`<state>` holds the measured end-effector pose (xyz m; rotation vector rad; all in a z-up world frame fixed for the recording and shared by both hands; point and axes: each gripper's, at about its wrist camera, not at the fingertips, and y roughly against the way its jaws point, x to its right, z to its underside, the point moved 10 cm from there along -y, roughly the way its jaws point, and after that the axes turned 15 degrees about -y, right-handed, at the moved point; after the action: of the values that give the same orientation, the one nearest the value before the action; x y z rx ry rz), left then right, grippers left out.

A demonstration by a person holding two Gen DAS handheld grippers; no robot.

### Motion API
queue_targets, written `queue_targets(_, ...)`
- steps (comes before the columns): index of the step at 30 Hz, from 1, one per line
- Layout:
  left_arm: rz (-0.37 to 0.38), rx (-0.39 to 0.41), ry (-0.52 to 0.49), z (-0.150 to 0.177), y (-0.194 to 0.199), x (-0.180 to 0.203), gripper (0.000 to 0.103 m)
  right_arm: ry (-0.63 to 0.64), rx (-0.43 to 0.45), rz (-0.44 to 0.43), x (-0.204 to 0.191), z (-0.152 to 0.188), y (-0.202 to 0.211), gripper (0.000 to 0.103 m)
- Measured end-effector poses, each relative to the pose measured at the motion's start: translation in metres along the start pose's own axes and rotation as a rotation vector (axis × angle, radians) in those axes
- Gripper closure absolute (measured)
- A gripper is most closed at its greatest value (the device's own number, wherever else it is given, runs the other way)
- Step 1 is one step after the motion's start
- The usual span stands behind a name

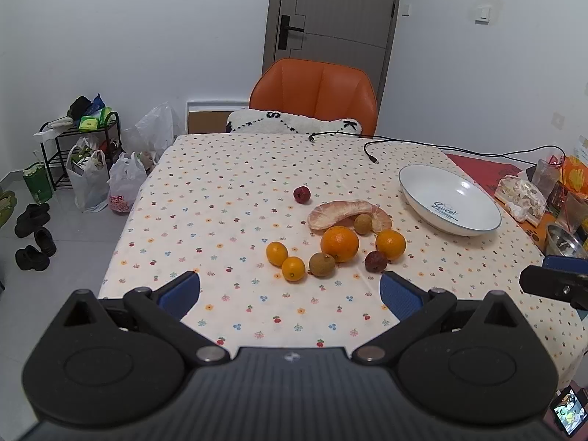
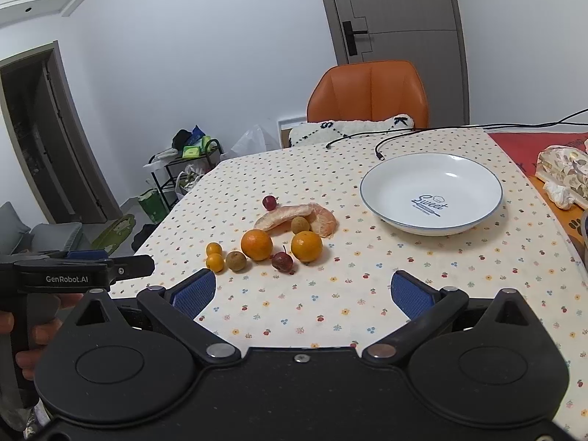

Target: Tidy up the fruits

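Note:
Fruit lies loose on the flowered tablecloth (image 1: 228,220): a big orange (image 1: 339,244), a second orange (image 1: 390,244), two small kumquats (image 1: 277,253) (image 1: 293,268), two brown kiwis (image 1: 322,264) (image 1: 363,223), two dark red fruits (image 1: 375,261) (image 1: 301,194) and a peeled pomelo segment (image 1: 345,213). An empty white bowl (image 2: 430,193) marked "Sweet" stands to their right. My left gripper (image 1: 290,294) hovers open just short of the fruit, nothing between its blue pads. My right gripper (image 2: 303,292) is open too, near the front edge, with the fruit (image 2: 257,244) ahead of it.
Black cables (image 1: 404,147) trail over the far table edge. An orange chair (image 1: 314,95) with a white cushion stands behind. Bags, packets and a steel bowl (image 1: 562,244) crowd the table's right side. A hand holds the left gripper's handle (image 2: 36,316).

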<state>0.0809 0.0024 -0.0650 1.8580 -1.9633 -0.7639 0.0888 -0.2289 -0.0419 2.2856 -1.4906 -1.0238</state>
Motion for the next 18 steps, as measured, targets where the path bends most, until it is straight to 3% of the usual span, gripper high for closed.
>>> queue_targets(18, -0.001, 0.009, -0.001, -0.0031, 0.0037, -0.0006, 0.0, 0.001, 0.011, 0.0, 0.0016, -0.0028, 0.0034, 0.0)
